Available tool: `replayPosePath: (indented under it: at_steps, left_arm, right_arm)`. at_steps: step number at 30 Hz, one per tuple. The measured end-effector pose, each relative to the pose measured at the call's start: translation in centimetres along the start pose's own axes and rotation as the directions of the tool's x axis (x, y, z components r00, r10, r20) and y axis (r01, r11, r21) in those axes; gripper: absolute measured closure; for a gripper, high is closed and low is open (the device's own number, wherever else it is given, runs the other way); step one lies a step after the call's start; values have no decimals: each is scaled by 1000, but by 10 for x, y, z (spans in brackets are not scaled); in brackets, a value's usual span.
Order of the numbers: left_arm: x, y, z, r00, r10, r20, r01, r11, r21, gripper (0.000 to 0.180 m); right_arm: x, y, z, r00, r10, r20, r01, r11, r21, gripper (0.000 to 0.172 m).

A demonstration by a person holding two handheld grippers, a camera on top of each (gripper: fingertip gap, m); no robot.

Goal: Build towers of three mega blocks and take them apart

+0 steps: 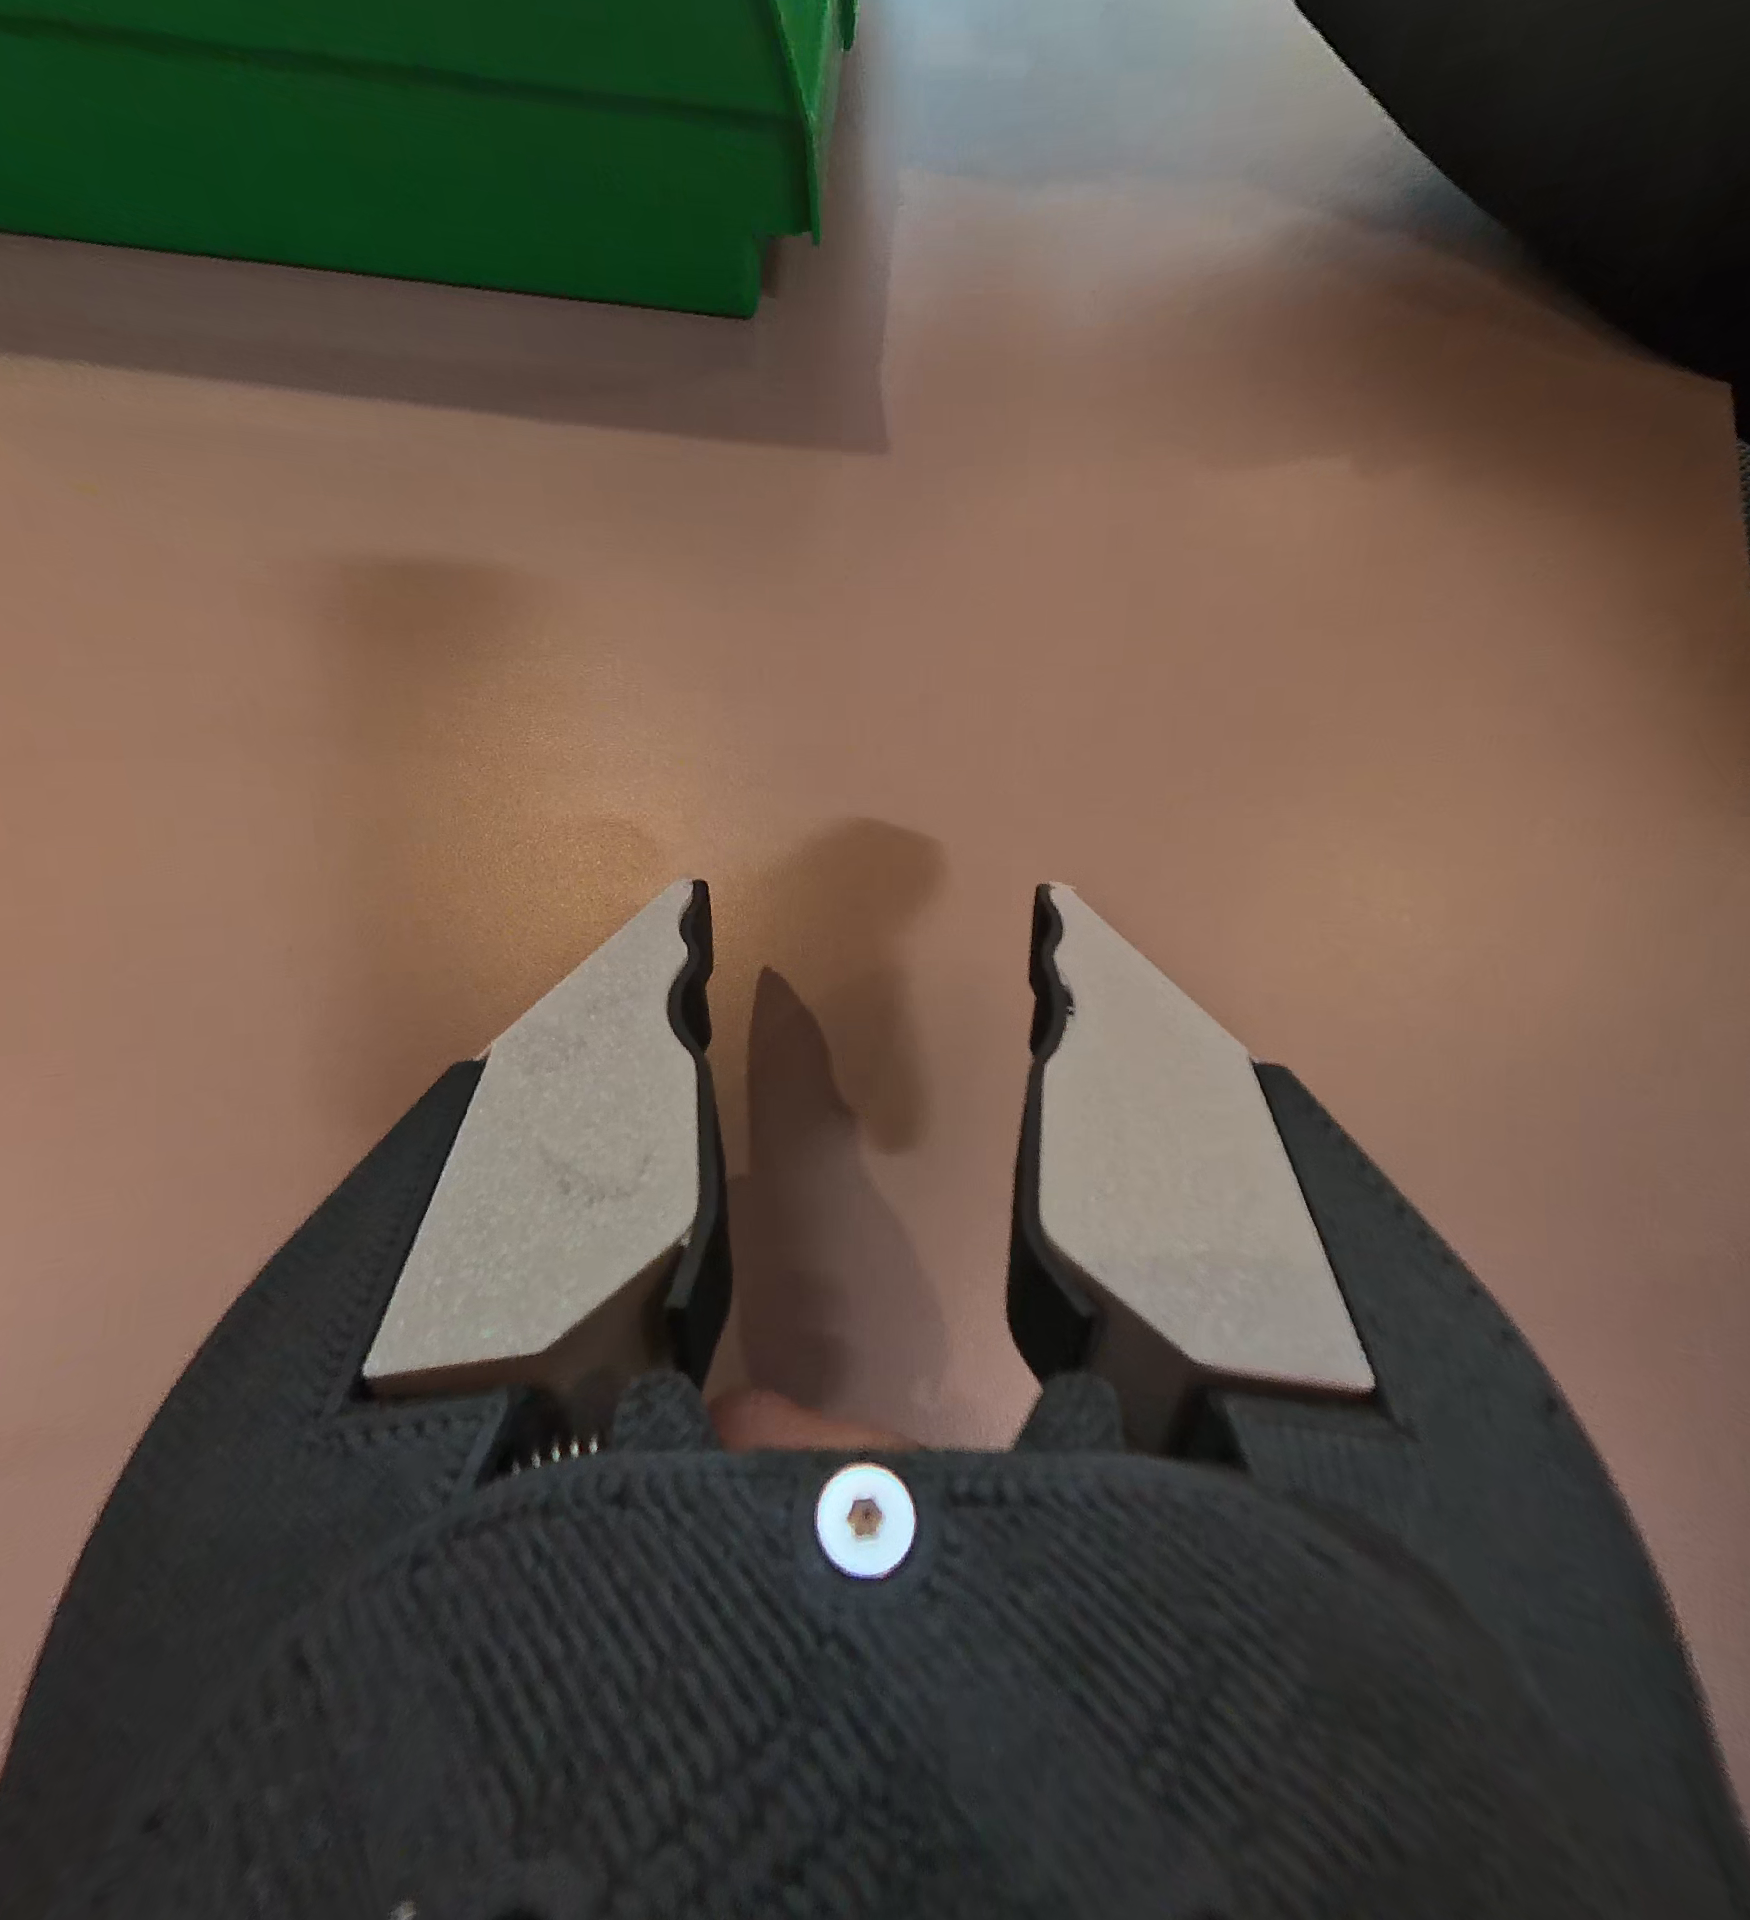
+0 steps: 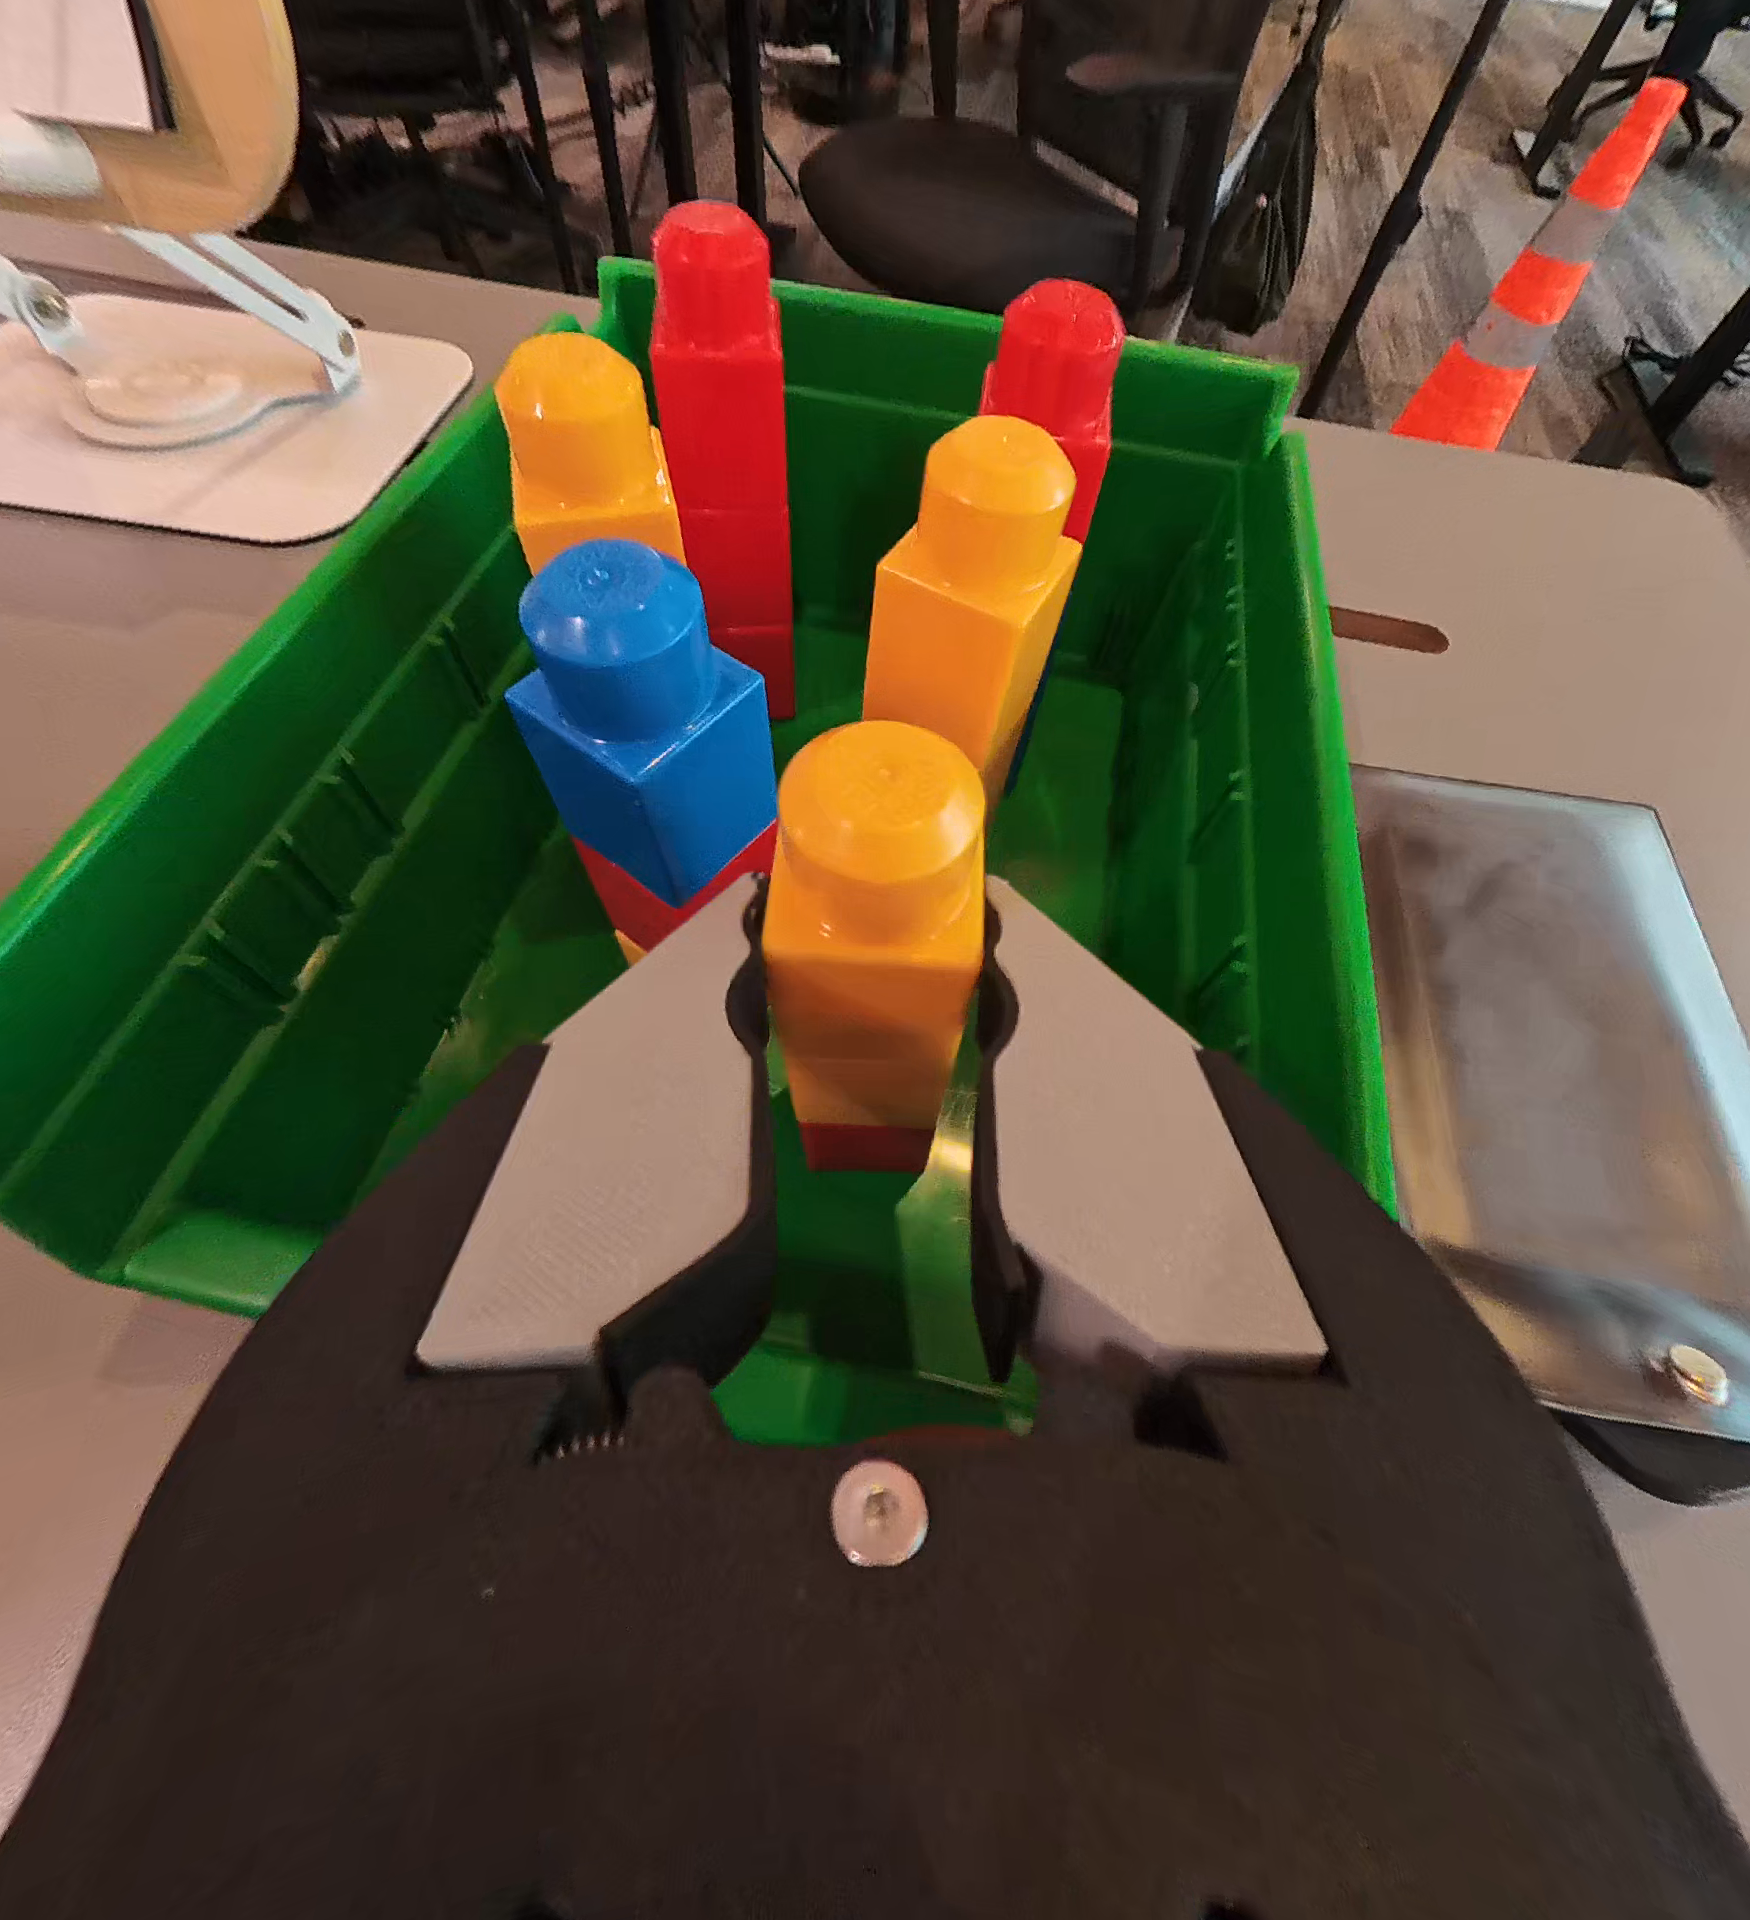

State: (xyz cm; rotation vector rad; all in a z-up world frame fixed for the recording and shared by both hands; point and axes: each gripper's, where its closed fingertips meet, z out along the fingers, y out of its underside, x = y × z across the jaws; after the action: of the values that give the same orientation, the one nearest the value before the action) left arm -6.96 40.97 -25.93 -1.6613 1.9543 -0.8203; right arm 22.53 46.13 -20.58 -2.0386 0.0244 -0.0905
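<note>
Six block towers stand upright in a green bin [image 2: 258, 894] on a grey-brown table [image 2: 71, 644], with the right gripper [image 2: 871, 935] pinching the nearest one — an orange-topped tower [image 2: 876, 935] at centre frame — its two pads pressed against the sides of the top block. A red block shows at that tower's foot.

The other five fill the upper half of the right wrist view: a blue-topped tower [image 2: 642, 727] over a red block at centre left, an orange-topped one [image 2: 585, 457] behind it, a tall all-red tower [image 2: 720, 436] at upper centre, a second red-topped one [image 2: 1053, 374] at upper right, and an orange tower [image 2: 970, 613] in front of that.

No loose blocks are visible, so the building appears largely done; whether the gripped tower is being set down or lifted for dismantling cannot be told. Taking the towers apart looks to be what remains.

The left gripper [image 1: 871, 966] hangs over bare table in the lower centre of its own view, jaws spread wide with nothing between them — the bin's corner sits at upper left there.
</note>
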Motion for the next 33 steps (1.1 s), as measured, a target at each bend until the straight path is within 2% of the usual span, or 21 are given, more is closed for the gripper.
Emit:
replayPosePath:
  at_steps: [8, 14, 16, 24, 26, 28, 31, 33]
  left_arm:
    - [0, -1, 0, 1000, 3, 3, -3, 1000, 0, 121]
    - [1, 0, 1, 1000, 4, 0, -4, 1000, -4, 121]
    - [1, 0, 1, 1000, 7, -1, -7, 1000, -6, 121]
    - [-6, -6, -11, 1000, -18, 13, 17, 999, 35, 121]
    - [-12, -16, -27, 999, -43, 26, 40, 995, 90, 123]
    - [-27, -29, -56, 993, -73, 91, 56, 983, 175, 124]
    - [-52, -42, -115, 969, -139, 206, 71, 949, 308, 124]
    - [-72, -41, -161, 927, -192, 323, 63, 928, 368, 124]
  right_arm:
    - [11, -16, 4, 992, -56, -115, 66, 995, 79, 136]
    - [11, -10, 14, 998, 22, -66, -17, 997, 80, 134]
    - [12, -8, 14, 997, 44, -56, -39, 996, 78, 128]
    - [8, -29, -10, 997, 62, -44, -53, 984, 171, 116]
    - [1, -39, -20, 998, 60, -26, -53, 974, 219, 107]
    - [-13, -57, -34, 1000, 26, 0, -25, 954, 298, 100]
    - [-35, -86, -63, 998, -55, -37, 66, 893, 445, 100]
    - [-44, -102, -85, 993, -75, -93, 114, 835, 538, 101]
